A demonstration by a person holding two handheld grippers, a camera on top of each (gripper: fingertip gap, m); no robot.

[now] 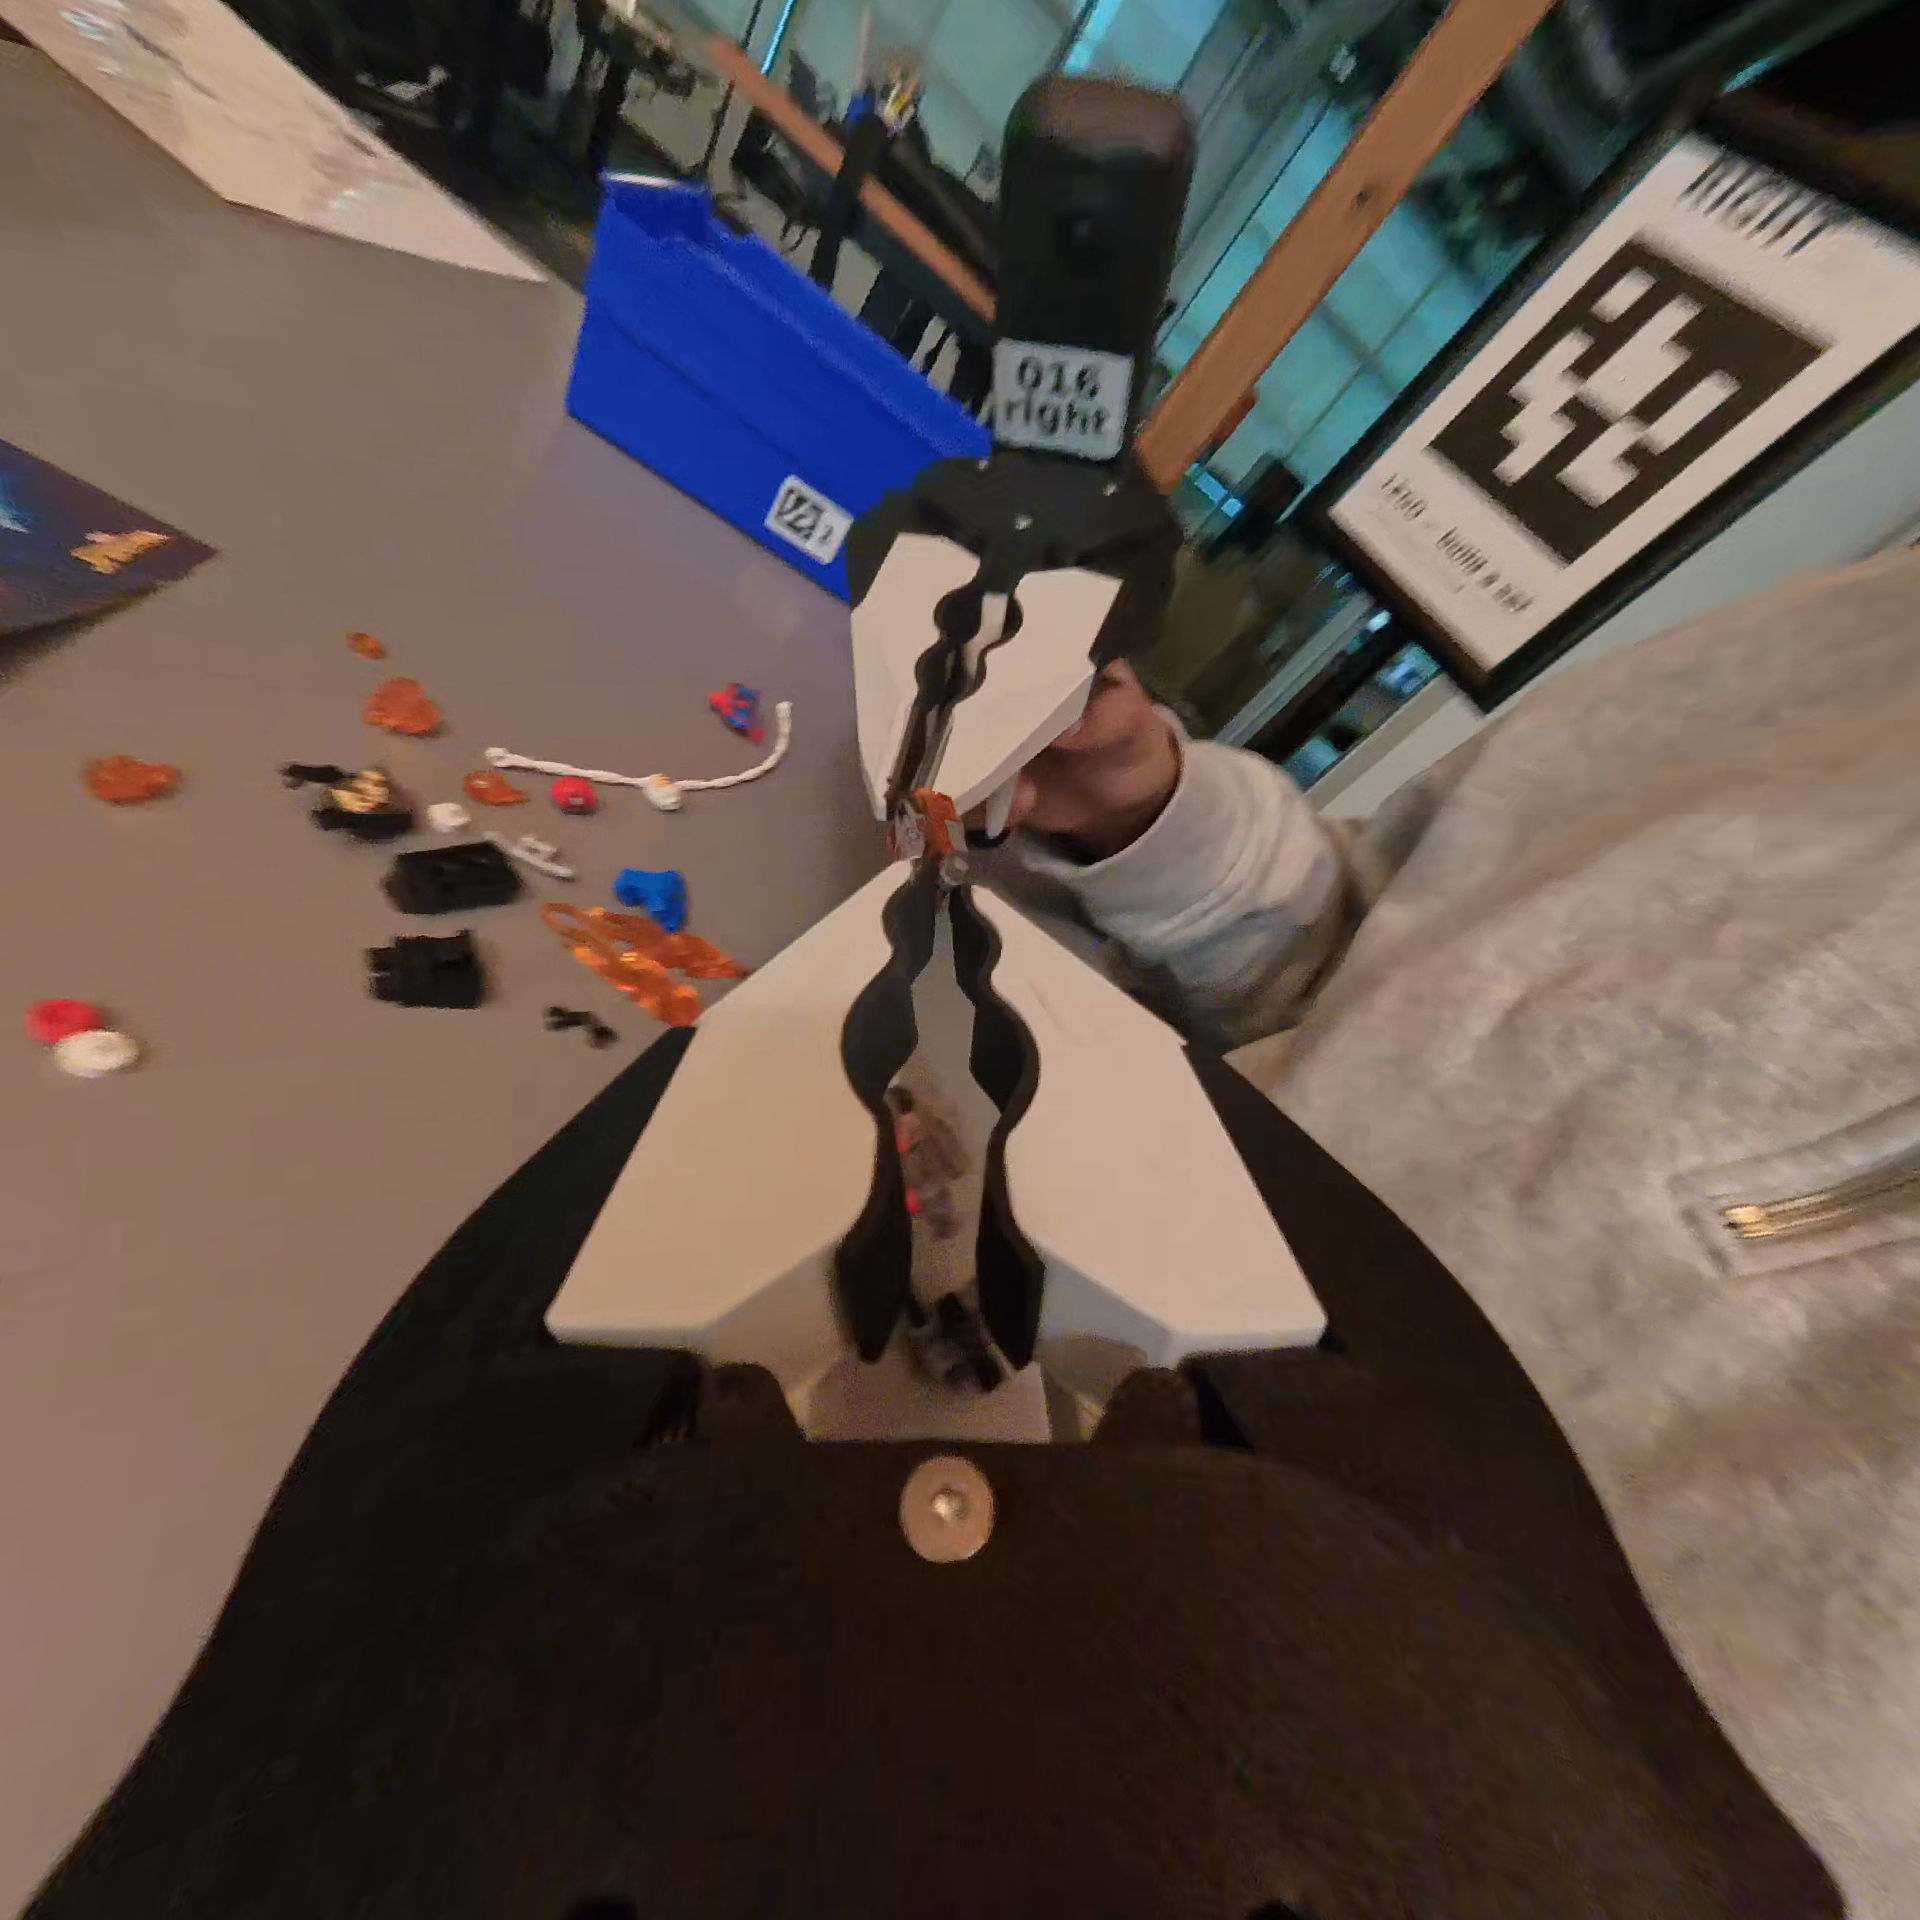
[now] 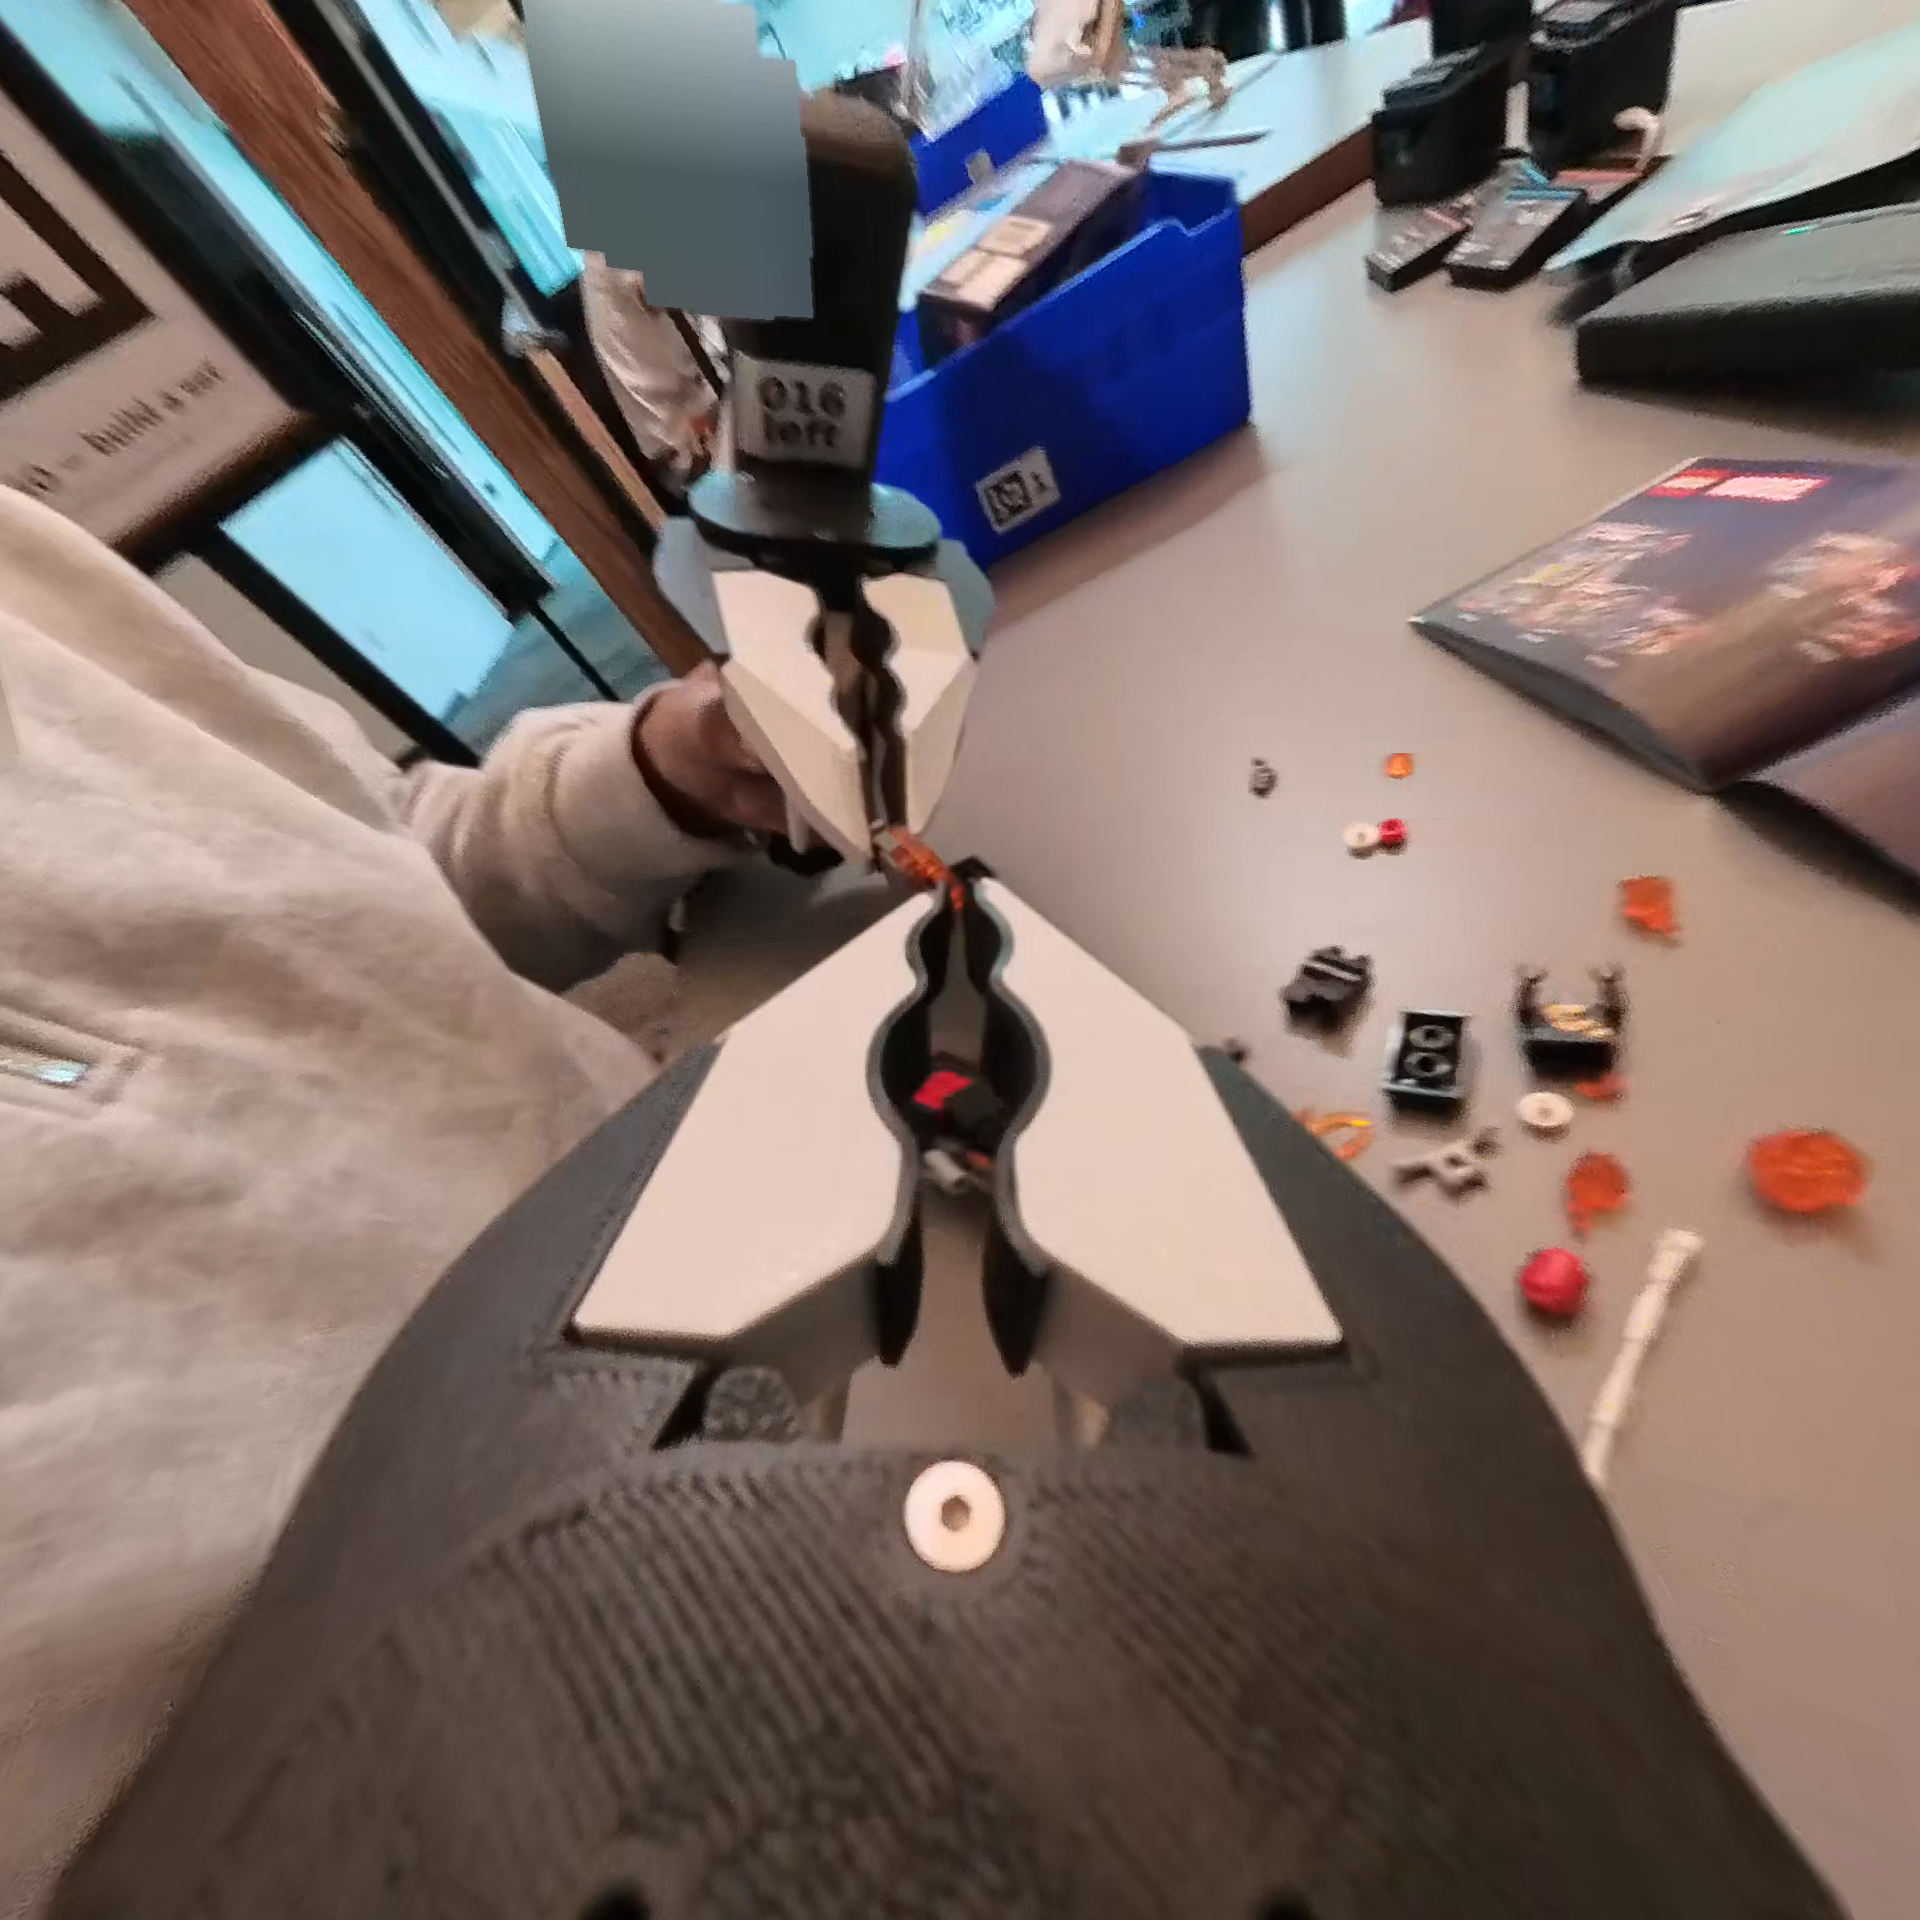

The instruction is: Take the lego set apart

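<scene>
Above the grey bench (image 1: 312, 436), tip to tip: left gripper (image 1: 928, 871) and right gripper (image 2: 954, 896), jaws of each clenched on opposite ends of one small orange-and-grey lego piece (image 1: 925, 826), held clear of the surface. Loose lego pieces (image 2: 1558, 1101) lie scattered on the bench beside a booklet (image 2: 1704, 623) and blue bin (image 1: 748, 374).

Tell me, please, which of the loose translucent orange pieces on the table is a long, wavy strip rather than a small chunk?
The long wavy orange flame strip, beside the blue piece; the other orange bits are short, rounded lumps.
</scene>
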